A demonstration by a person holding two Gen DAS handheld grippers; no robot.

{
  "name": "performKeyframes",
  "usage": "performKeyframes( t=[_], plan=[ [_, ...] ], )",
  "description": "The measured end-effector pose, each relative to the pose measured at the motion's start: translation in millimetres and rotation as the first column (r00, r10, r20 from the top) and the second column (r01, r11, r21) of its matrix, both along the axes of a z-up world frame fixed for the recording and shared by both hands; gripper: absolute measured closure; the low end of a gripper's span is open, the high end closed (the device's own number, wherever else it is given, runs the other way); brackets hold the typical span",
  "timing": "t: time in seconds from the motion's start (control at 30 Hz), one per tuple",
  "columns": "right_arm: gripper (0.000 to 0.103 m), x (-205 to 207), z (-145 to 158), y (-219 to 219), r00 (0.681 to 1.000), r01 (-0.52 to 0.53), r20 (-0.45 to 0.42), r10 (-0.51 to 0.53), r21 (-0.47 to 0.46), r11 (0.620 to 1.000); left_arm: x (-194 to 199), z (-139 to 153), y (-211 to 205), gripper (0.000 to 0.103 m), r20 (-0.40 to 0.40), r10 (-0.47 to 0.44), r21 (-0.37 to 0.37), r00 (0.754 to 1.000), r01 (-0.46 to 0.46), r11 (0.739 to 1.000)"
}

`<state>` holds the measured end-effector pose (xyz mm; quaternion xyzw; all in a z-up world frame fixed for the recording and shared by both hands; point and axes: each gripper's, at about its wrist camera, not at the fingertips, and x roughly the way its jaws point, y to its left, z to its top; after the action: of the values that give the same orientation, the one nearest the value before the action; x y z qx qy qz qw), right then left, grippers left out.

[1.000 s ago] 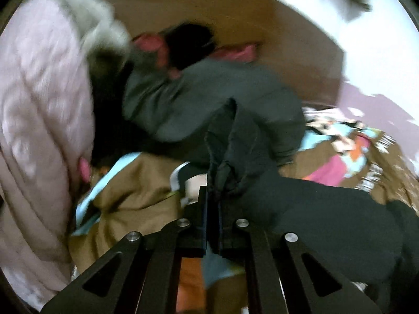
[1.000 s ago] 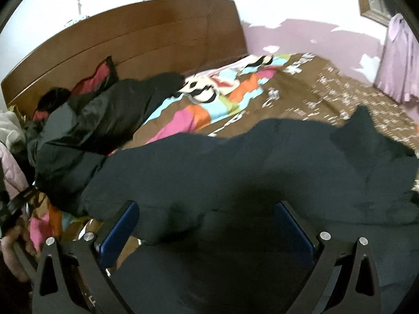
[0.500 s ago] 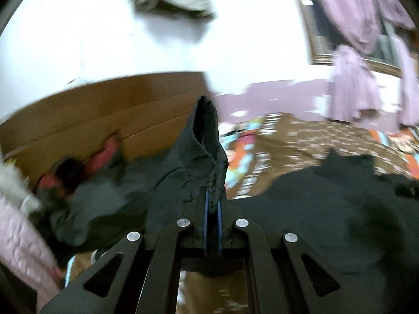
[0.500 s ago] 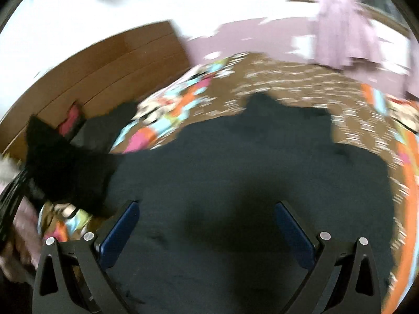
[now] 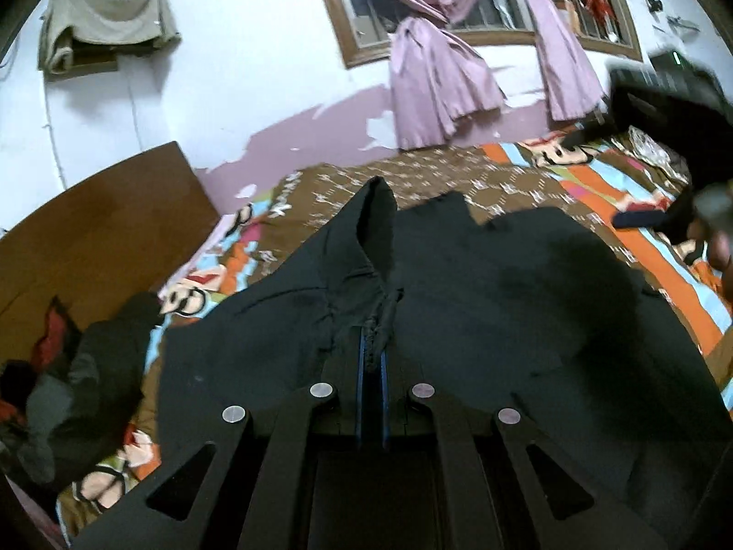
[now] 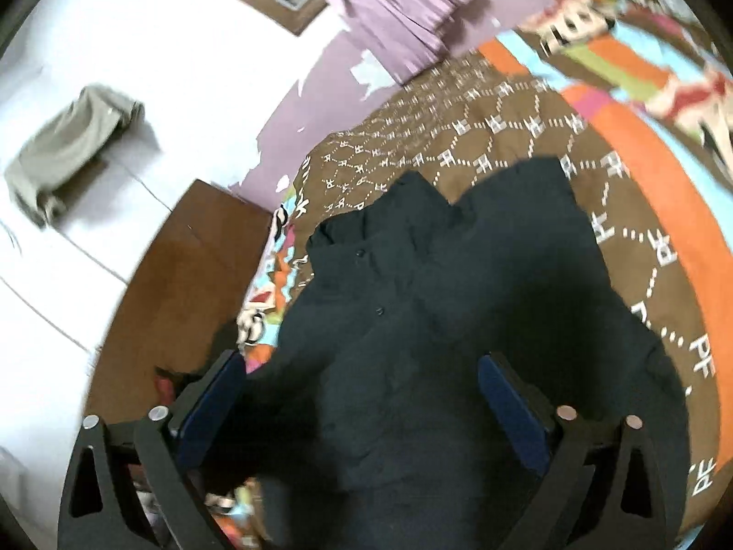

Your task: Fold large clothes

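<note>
Pinching hard, the left gripper (image 5: 372, 353) has its blue pads pressed together on a bunched fold of the black garment (image 5: 481, 311), and the cloth rises from the pads into a peaked ridge that stands up just ahead of them. From that pinch the dark fabric runs away to both sides and lies spread across the bed cover (image 5: 458, 178), brown with white lettering and bordered by orange and blue cartoon stripes. Over on the right gripper (image 6: 362, 394), the jaws stand wide apart, nothing pressed between the blue pads; the garment lies below and ahead of them, filling the gap in the view, its button line visible and its far edge reaching onto the brown cover. Whether those fingers touch the cloth cannot be told. Further out, a heap of dark and red clothes (image 5: 82, 366) sits at the wooden headboard (image 5: 101, 224), well apart from the spread garment. Beyond the bed hang pink curtains (image 5: 435, 96) by a window, and a beige cloth (image 5: 105, 18) drapes high on the white wall
</note>
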<state>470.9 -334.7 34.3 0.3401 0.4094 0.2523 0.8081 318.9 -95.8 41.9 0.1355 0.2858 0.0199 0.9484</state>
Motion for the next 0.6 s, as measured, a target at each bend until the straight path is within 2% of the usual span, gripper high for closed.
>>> performKeyframes(
  t=[0.07, 0.17, 0.33, 0.4, 0.43, 0.6],
  plan=[
    [0.006, 0.5, 1.1, -8.4, 1.000, -0.011, -0.011, 0.011, 0.031, 0.999, 3.1, -13.1, -14.5, 0.100, -0.019, -0.025, -0.012, 1.000, 0.025, 1.000],
    [0.006, -5.6, 0.1, -8.6, 0.998, -0.067, 0.000, 0.067, 0.030, 0.997, -1.1, -27.9, -34.7, 0.100, -0.041, -0.074, -0.045, 0.996, 0.072, 0.996],
    [0.007, -16.0, -18.3, 4.6, 0.988, -0.155, -0.010, 0.155, 0.025, 0.988, -7.3, -44.8, -66.5, 0.100, -0.050, -0.195, -0.057, 0.979, 0.192, 0.980],
    [0.011, -15.0, -28.4, 7.6, 0.986, -0.167, -0.030, 0.167, -0.015, 0.986, -6.0, -49.8, -71.7, 0.100, -0.060, -0.223, -0.076, 0.973, 0.219, 0.973],
    [0.018, -14.2, -34.2, 6.2, 0.986, -0.164, -0.042, 0.163, -0.022, 0.986, -6.0, -52.1, -73.0, 0.100, -0.062, -0.241, -0.083, 0.969, 0.235, 0.968],
    [0.036, -10.0, -62.3, 2.5, 0.981, -0.156, -0.121, 0.153, -0.013, 0.988, -7.7, -64.5, -83.8, 0.100, -0.070, -0.325, -0.080, 0.943, 0.319, 0.944]
  ],
)
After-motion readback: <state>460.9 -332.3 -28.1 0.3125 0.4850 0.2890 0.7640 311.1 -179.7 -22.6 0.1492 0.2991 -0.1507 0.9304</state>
